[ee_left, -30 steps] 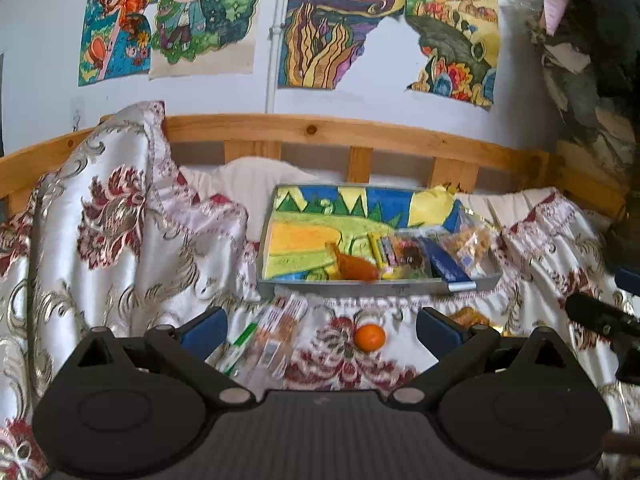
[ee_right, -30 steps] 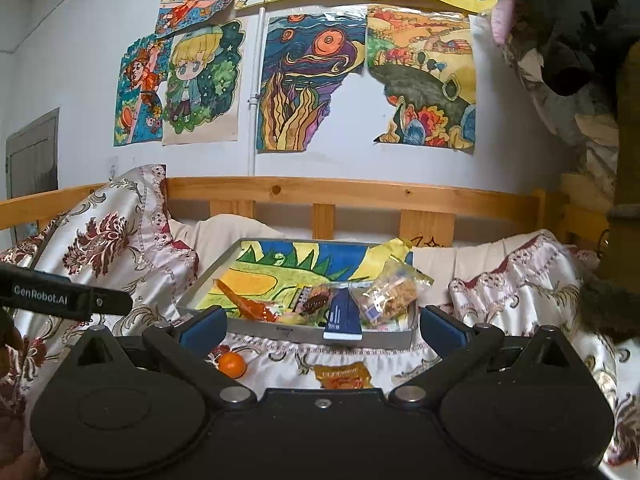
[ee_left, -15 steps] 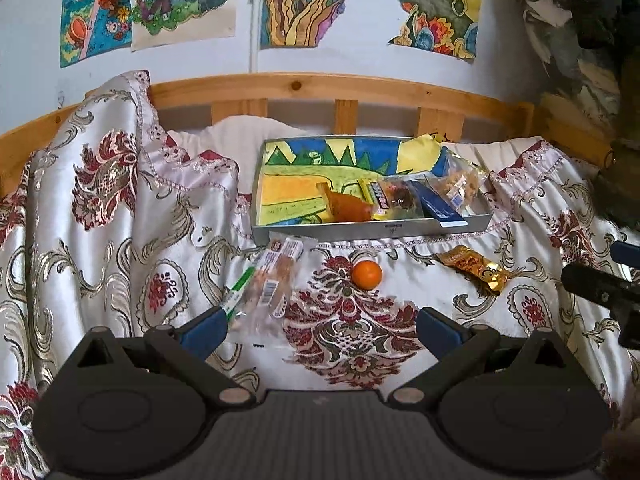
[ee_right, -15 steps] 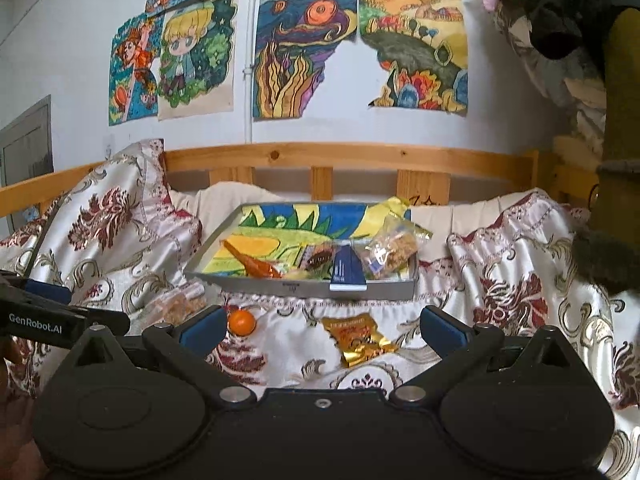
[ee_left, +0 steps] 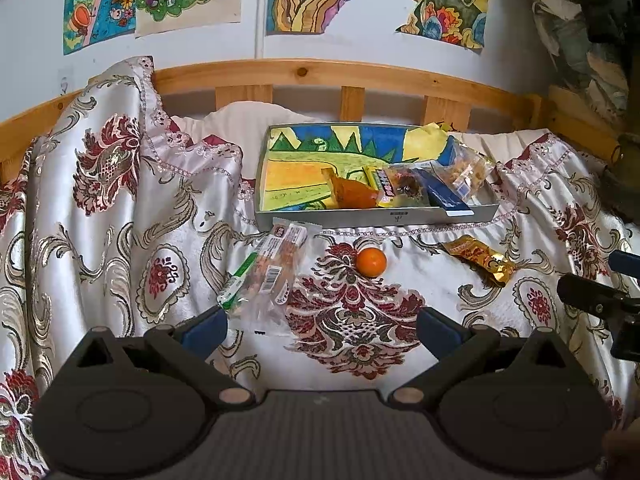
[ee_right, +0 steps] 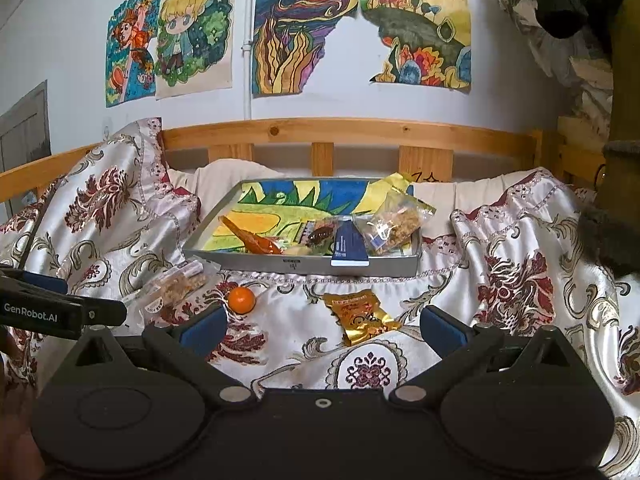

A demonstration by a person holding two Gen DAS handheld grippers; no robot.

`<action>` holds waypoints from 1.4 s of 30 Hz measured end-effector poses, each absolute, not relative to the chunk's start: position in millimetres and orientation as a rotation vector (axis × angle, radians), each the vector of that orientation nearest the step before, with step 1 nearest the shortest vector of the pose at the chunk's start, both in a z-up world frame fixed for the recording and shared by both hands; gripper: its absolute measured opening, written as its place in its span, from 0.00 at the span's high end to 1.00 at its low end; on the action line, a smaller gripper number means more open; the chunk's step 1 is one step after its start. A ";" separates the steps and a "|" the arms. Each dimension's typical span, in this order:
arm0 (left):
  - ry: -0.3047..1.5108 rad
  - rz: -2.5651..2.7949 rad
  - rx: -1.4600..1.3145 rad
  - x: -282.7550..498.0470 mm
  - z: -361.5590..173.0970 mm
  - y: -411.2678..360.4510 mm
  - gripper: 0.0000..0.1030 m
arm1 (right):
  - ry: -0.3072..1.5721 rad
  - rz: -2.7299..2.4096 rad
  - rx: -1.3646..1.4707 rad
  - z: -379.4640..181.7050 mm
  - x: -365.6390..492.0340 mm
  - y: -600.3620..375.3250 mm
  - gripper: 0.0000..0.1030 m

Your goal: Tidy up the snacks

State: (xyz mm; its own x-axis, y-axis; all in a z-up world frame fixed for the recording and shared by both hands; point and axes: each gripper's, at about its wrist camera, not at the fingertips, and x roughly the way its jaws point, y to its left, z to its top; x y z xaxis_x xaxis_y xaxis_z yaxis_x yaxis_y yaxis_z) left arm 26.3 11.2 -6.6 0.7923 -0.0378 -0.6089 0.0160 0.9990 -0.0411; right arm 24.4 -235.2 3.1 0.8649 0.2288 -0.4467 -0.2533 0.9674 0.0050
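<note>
Both views have tilted down. Left gripper (ee_left: 322, 326) and right gripper (ee_right: 322, 326) gape empty. Tray (ee_left: 360, 215) holds several snacks; 3 remain on the bedspread (ee_left: 100, 240) near its front edge: clear packet (ee_left: 272, 268), orange (ee_left: 371, 263), gold packet (ee_left: 480, 259).

Both wrist views toward shared tray (ee_left: 376, 216)

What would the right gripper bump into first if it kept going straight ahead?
Probably the crinkly gold foil snack packet on the flowered satin cloth; it lies between the open right gripper's fingers. Depth is unclear.
</note>
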 end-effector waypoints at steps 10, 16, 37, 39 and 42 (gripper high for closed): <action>0.676 0.008 -0.044 31.5 -7.7 12.6 0.01 | 0.505 0.252 -0.047 -0.8 31.5 -234.6 0.01; 0.697 0.024 -0.022 34.5 -11.0 10.0 0.01 | 0.549 0.266 -0.052 -3.3 37.3 -232.8 0.01; 0.712 0.065 -0.049 104.4 -10.9 -5.8 0.01 | 0.597 0.313 -0.068 -2.5 108.0 -239.6 0.01; 0.708 0.051 -0.031 113.6 -11.8 -11.6 0.01 | 0.586 0.309 -0.083 -6.1 118.3 -242.3 0.01; 0.698 0.035 -0.011 126.6 -15.6 -18.9 0.01 | 0.568 0.297 -0.103 -12.9 133.7 -247.1 0.01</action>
State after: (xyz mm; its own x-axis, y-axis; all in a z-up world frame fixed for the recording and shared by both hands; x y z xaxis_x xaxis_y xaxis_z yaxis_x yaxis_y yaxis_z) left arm 126.6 -18.9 -15.6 0.7655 0.0285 -0.6428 -0.0358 0.9994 0.0018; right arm 133.7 -247.1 -12.9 0.8017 0.2483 -0.5438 -0.3047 0.9524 -0.0144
